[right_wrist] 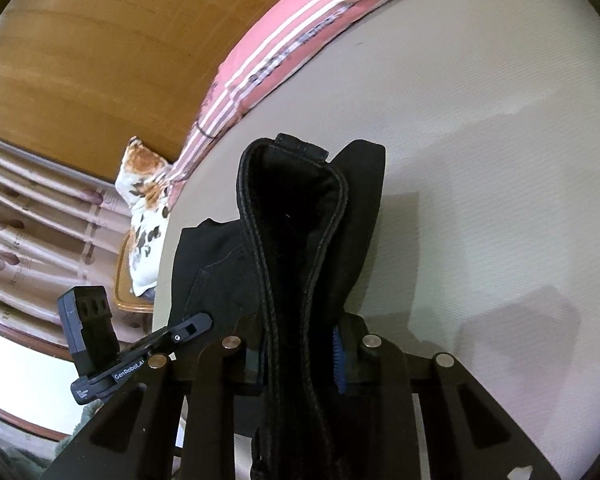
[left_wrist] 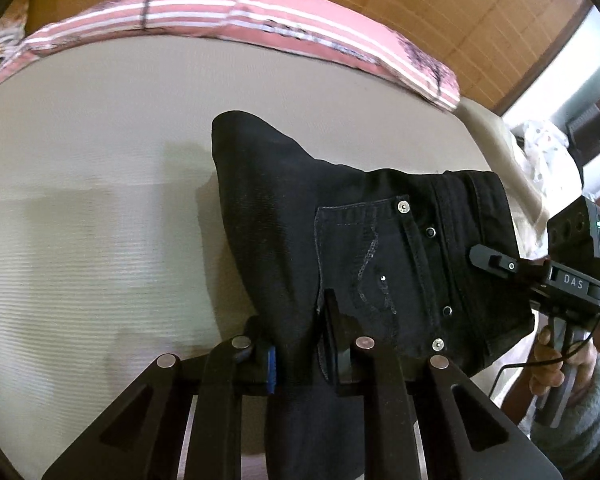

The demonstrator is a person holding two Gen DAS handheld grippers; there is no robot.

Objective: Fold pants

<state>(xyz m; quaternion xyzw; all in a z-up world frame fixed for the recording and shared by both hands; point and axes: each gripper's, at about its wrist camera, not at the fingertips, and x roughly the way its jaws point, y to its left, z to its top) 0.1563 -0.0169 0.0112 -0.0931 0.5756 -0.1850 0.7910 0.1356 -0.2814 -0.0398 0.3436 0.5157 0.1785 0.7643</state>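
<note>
now we pinch the black pants [left_wrist: 380, 240] in both grippers, left [left_wrist: 300, 344] at six o'clock, right [right_wrist: 300, 344] clamping the waistband.

You have one pair of black pants [left_wrist: 340, 240], one bed [left_wrist: 100, 200] and one pink striped blanket [left_wrist: 260, 20]. Two tongs show: left tongs [left_wrist: 296, 344] and right tongs [right_wrist: 300, 344]. One floral pillow [right_wrist: 144, 216] too.

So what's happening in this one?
A person is folding black pants on a beige bed, a handheld gripper in each hand. The left gripper is shut on the fabric near a back pocket, and the right gripper is shut on the waistband end. The pants hang bunched between them, partly lifted.
</note>
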